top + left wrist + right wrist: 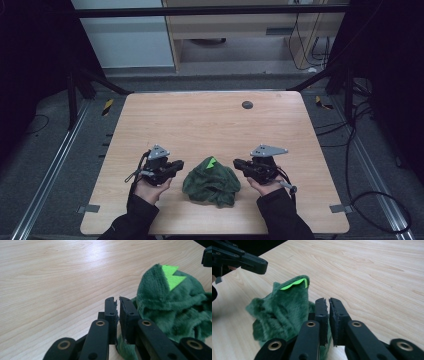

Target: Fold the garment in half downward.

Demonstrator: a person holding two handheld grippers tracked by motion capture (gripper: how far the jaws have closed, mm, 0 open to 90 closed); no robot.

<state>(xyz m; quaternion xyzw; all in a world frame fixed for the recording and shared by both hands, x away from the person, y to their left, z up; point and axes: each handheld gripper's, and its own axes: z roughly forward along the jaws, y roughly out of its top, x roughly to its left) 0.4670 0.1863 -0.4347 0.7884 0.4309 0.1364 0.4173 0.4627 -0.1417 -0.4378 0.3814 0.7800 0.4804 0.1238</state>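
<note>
Green plush, crumpled into a low heap, is what both grippers are set around: the fleece garment (212, 181) lies near the front edge of the tabletop (210, 120), about midway between its left and right edges, with a bright lime zigzag trim (211, 162) poking up at the far side of the heap. The left gripper (175, 166) sits just beside the heap on its left and the right gripper (239, 163) just beside it on its right, both pointing inward, so the cloth lies straight between the two sets of jaws. Neither hand looks clearly nearer; they flank it about evenly. In the left gripper view the left gripper's jaws stand nearly together with a thin slit between the pads, the garment (175, 307) off to their right and a scrap of green showing low in the slit, so they may be pinching an edge of it, though the angle is too poor to be sure. In the right gripper view the right gripper's jaws are likewise almost closed, with the garment (284, 312) to their left and green visible below the pads. The heap has no clear long axis; judging by this, any coming lift or spread turns on each gripper holding its own side edge and drawing outward toward the tabletop's left and right edges.
</note>
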